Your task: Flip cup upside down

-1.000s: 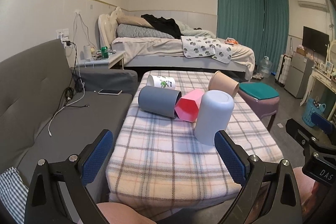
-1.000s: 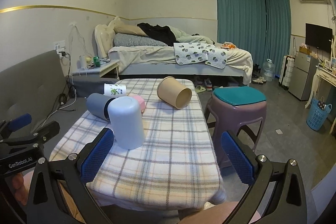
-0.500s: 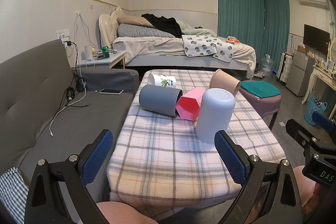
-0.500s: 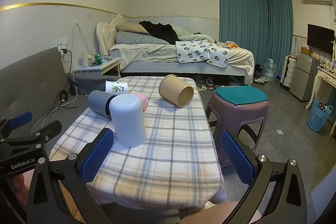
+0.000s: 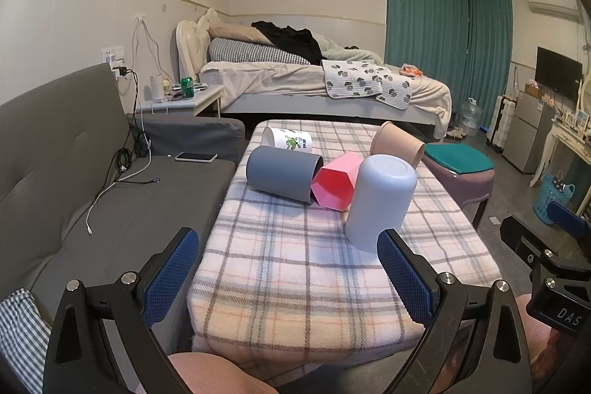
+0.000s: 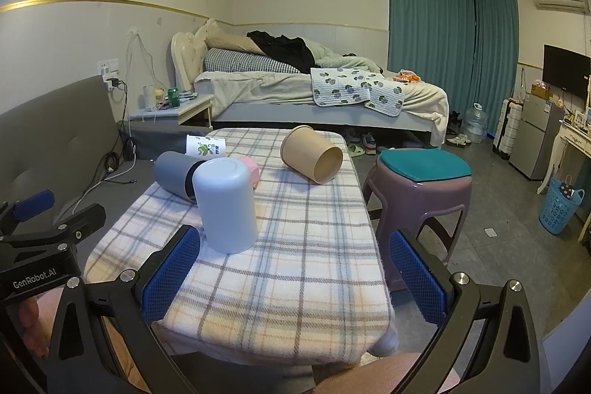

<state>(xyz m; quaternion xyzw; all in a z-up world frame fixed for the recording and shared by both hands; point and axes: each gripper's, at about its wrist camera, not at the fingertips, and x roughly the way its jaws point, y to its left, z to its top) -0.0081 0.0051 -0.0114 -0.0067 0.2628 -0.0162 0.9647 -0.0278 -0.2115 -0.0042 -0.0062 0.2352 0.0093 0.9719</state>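
A pale blue cup (image 5: 380, 202) stands upside down on the plaid-covered table (image 5: 295, 268); it also shows in the right wrist view (image 6: 226, 205). Behind it lie on their sides a grey cup (image 5: 282, 173), a pink hexagonal cup (image 5: 334, 182), a tan cup (image 5: 397, 143) and a white printed cup (image 5: 288, 142). The tan cup (image 6: 312, 154) and grey cup (image 6: 173, 174) show in the right view too. My left gripper (image 5: 288, 277) is open and empty over the table's near edge. My right gripper (image 6: 293, 277) is open and empty, near the same edge.
A grey sofa (image 5: 74, 180) with a phone (image 5: 195, 157) and cables lies left of the table. A purple stool with a teal cushion (image 6: 421, 180) stands right of it. A bed (image 5: 314, 84) is behind. A blue basket (image 6: 559, 205) stands at the far right.
Both grippers have drawn back slightly from the table and stay open. The cups have not moved.
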